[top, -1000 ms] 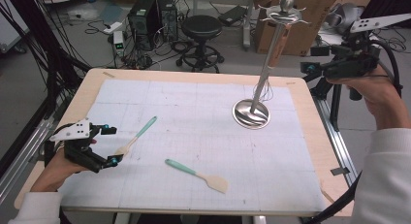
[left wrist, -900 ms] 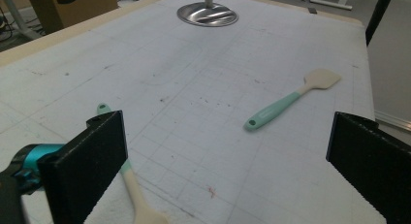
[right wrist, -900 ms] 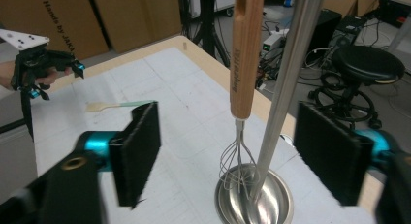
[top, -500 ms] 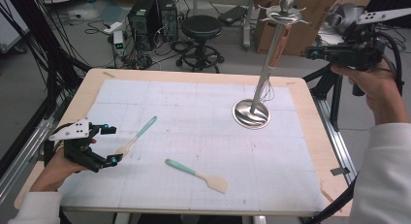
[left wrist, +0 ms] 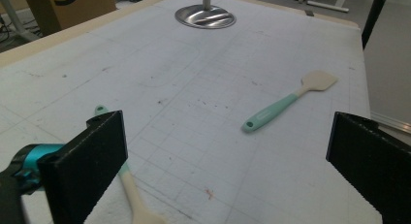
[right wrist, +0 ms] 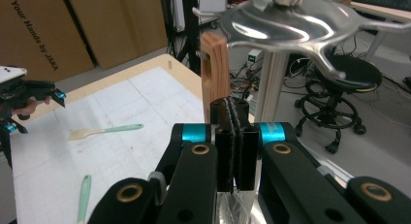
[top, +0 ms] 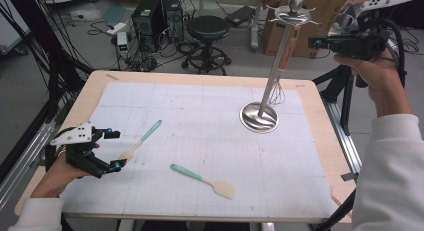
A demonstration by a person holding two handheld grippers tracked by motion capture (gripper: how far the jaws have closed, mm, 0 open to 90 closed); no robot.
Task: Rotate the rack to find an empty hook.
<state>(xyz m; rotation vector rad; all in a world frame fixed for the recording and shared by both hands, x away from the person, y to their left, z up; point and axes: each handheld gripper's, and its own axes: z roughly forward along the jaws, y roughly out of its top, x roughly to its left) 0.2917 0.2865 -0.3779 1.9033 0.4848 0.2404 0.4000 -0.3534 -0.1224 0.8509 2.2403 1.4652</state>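
Steel utensil stand (top: 260,116) rises at two o'clock on the table (top: 310,98), a wooden-handled whisk (top: 284,61) hanging from it. We see the right gripper (top: 315,42) clenched empty just beside that handle. At eight o'clock, the left gripper (top: 116,150) gapes around a teal spatula (top: 142,140); another spatula (top: 202,180) lies near six.

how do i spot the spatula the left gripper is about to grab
On the white gridded mat, look to its near left part, by the open left gripper. The mint-handled spatula with a cream blade lies there, its blade at that gripper; the other spatula lies mid-mat, apart.
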